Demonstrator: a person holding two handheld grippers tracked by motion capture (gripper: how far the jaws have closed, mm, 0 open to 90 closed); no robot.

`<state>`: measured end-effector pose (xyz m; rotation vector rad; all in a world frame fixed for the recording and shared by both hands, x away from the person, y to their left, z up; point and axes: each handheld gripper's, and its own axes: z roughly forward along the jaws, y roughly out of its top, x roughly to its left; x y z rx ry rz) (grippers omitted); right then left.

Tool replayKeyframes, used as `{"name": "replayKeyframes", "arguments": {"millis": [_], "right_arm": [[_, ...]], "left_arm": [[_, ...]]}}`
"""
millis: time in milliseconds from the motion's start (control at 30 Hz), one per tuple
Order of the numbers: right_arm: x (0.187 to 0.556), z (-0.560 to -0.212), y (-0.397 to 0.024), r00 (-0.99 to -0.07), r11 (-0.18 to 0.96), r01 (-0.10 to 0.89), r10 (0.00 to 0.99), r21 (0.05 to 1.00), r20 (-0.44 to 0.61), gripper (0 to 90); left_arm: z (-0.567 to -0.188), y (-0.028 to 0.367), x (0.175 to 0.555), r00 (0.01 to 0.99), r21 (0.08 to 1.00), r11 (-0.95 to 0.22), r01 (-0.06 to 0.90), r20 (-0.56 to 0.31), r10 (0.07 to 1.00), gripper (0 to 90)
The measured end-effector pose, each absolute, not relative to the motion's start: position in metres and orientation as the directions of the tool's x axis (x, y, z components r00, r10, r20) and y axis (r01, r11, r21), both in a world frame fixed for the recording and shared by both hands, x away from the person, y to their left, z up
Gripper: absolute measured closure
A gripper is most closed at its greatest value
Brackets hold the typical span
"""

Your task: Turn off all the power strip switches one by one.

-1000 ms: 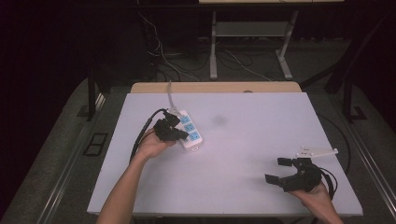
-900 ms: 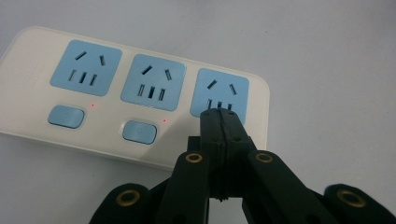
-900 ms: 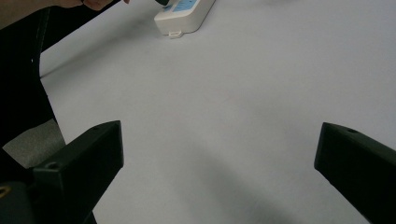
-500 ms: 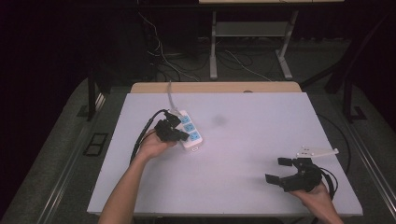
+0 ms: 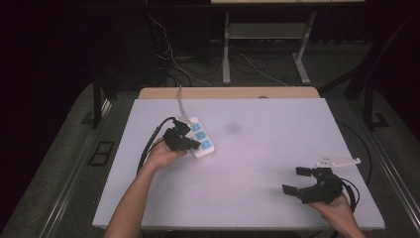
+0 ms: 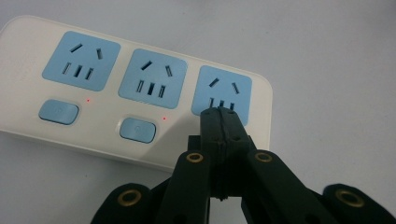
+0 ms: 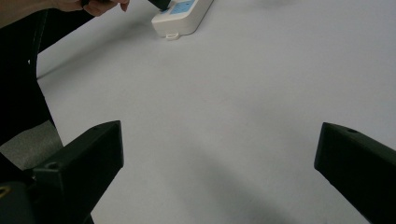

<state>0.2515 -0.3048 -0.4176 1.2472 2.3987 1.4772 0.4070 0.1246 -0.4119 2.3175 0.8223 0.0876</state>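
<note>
Centrally placed, just left of the middle of the high view, a white power strip [image 5: 199, 140] lies flat on the pale table [image 5: 257, 198], set at a slant with its white cord [image 5: 181, 101] running off toward the table's far edge. In the left gripper view the strip [image 6: 140, 93] fills the upper left of the frame: three blue socket faces sit in a row, with two blue buttons [image 6: 137, 129] below them and a small red light glowing beside each button. The left gripper [image 6: 220, 114] has its two black jaws pressed fully together with nothing between them, and their joined tip sits at the lower edge of the rightmost socket [image 6: 223, 94], over its row of slots; whether it actually touches the plastic cannot be told. In the high view the left gripper [image 5: 193, 144] rests over the strip's near end, with a black cable [image 5: 151, 141] looping away behind the hand. Well apart, in the lower right of the high view, the right gripper [image 5: 295, 181] sits on the table with its jaws spread wide and empty, a small white part [image 5: 337, 161] lying just beyond it.
</note>
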Motion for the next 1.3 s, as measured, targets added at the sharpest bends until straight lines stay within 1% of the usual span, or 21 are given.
{"name": "replayKeyframes", "arguments": {"millis": [267, 733, 833, 933, 1067, 1300], "right_arm": [[0.2508, -0.4169, -0.3046, -0.671, 0.211, 0.599, 0.659, 0.772, 0.340, 1.0], [0.2521, -0.4180, -0.3052, -0.670, 0.212, 0.600, 0.659, 0.771, 0.340, 1.0], [0.2520, -0.4180, -0.3052, -0.671, 0.212, 0.600, 0.659, 0.771, 0.341, 1.0], [0.2520, -0.4180, -0.3056, -0.667, 0.208, 0.604, 0.661, 0.770, 0.344, 1.1], [0.2526, -0.4186, -0.3062, -0.664, 0.207, 0.607, 0.662, 0.767, 0.347, 1.0], [0.2528, -0.4195, -0.3068, -0.663, 0.208, 0.609, 0.663, 0.766, 0.347, 1.0]], "left_arm": [[-0.4123, 0.1231, 0.4060, 0.799, 0.612, -0.584, 0.534, -0.140, 0.584, 89.8], [-0.4119, 0.1242, 0.4084, 0.783, 0.602, -0.565, 0.564, -0.172, 0.598, 89.5], [-0.4116, 0.1230, 0.4071, 0.789, 0.607, -0.574, 0.550, -0.153, 0.595, 89.5], [-0.4097, 0.1247, 0.4057, 0.783, 0.625, -0.558, 0.546, -0.146, 0.604, 89.4], [-0.4087, 0.1265, 0.4058, 0.785, 0.621, -0.564, 0.544, -0.140, 0.603, 89.4], [-0.4075, 0.1305, 0.4079, 0.777, 0.631, -0.546, 0.552, -0.151, 0.611, 89.4]]}}
